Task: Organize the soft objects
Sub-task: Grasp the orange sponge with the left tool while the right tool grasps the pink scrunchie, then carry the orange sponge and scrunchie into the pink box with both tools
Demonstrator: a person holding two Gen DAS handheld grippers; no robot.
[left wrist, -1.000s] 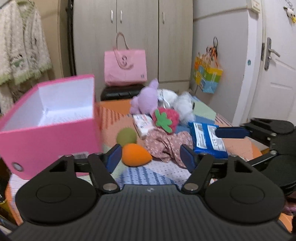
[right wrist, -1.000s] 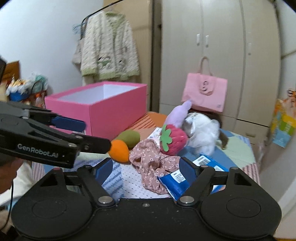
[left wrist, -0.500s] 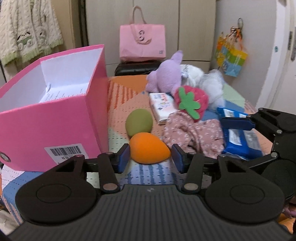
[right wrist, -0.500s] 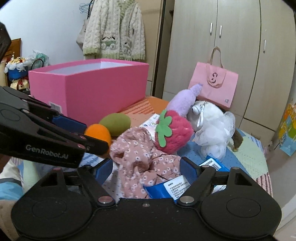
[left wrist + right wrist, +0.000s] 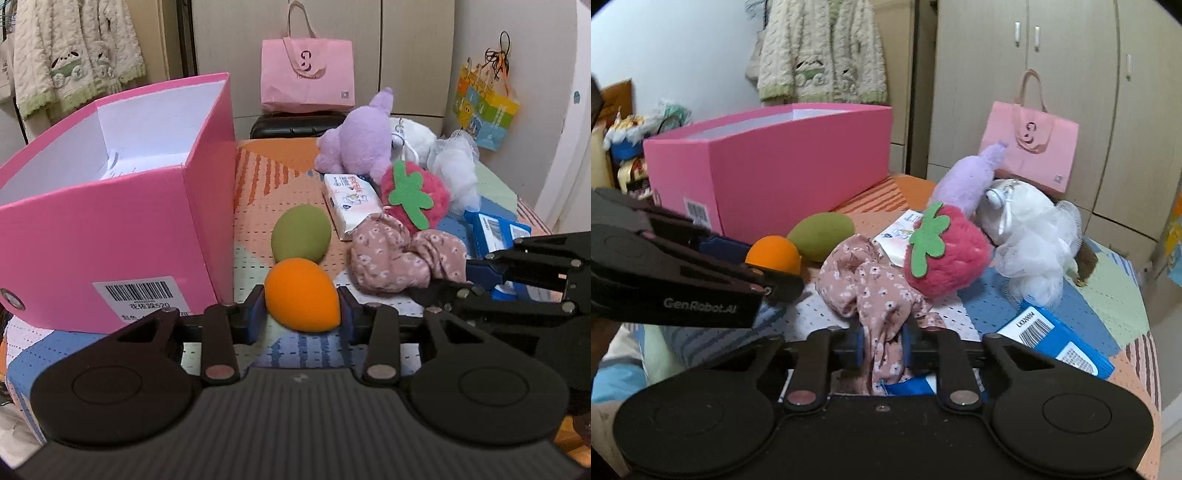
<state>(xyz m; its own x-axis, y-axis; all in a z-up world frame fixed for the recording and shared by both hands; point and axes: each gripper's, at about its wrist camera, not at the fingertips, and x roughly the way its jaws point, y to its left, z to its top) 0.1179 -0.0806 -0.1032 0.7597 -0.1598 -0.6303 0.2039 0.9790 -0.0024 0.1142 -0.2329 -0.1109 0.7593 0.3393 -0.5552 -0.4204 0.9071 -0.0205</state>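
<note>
Now both grabs look made: left gripper (image 5: 302, 308) pinches the orange sponge (image 5: 302, 300) beside the pink box (image 5: 110, 236); right gripper (image 5: 882, 345) is clamped on the floral cloth (image 5: 871, 291) nearby. Next, probably lift both into the box.

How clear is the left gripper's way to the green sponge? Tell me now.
Probably not clear: the left gripper is shut on the orange sponge, which lies directly between it and the green sponge just behind.

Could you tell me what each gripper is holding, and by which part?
Left gripper: orange sponge, by its sides. Right gripper: floral cloth, by its near end.
</note>
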